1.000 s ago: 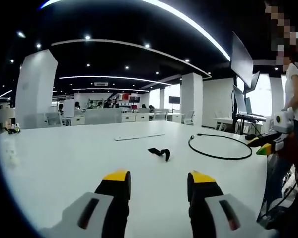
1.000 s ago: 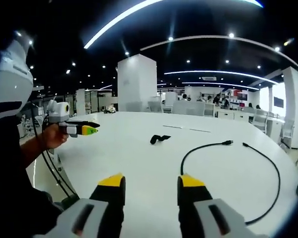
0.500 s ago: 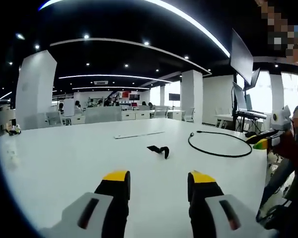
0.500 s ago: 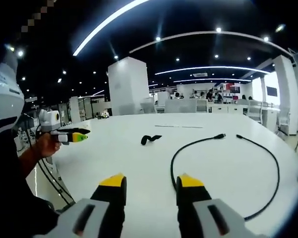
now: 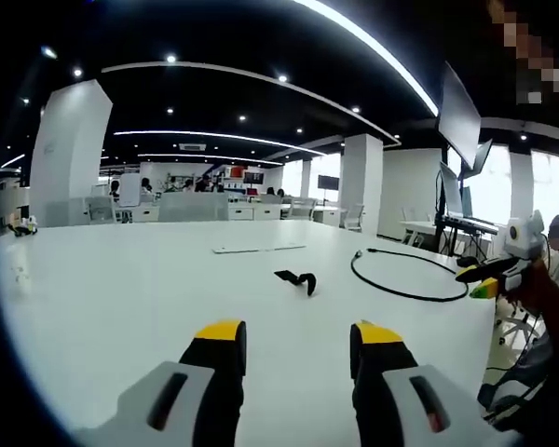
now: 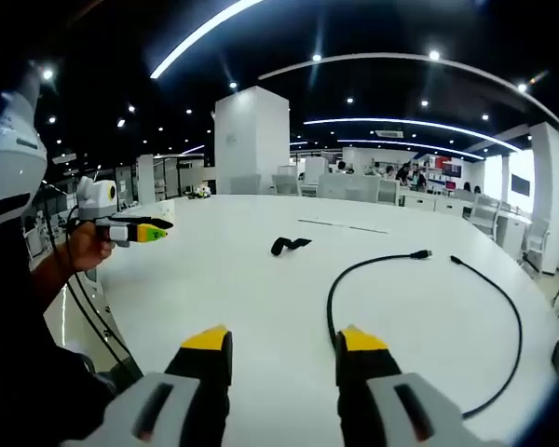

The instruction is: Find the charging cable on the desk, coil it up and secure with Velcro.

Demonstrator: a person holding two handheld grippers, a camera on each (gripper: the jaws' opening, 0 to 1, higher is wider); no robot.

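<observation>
Cable (image 6: 419,307) lies as an open loop on the table (image 6: 233,298), just ahead-right of the right gripper (image 6: 284,343), the nearer one. Left gripper (image 5: 298,335) faces it from farther off; both grippers open, empty.

The black charging cable (image 6: 419,307) lay uncoiled in an open loop on the white table (image 6: 242,289), with the black Velcro strap (image 6: 290,245) lying curled nearby, apart from it.
</observation>
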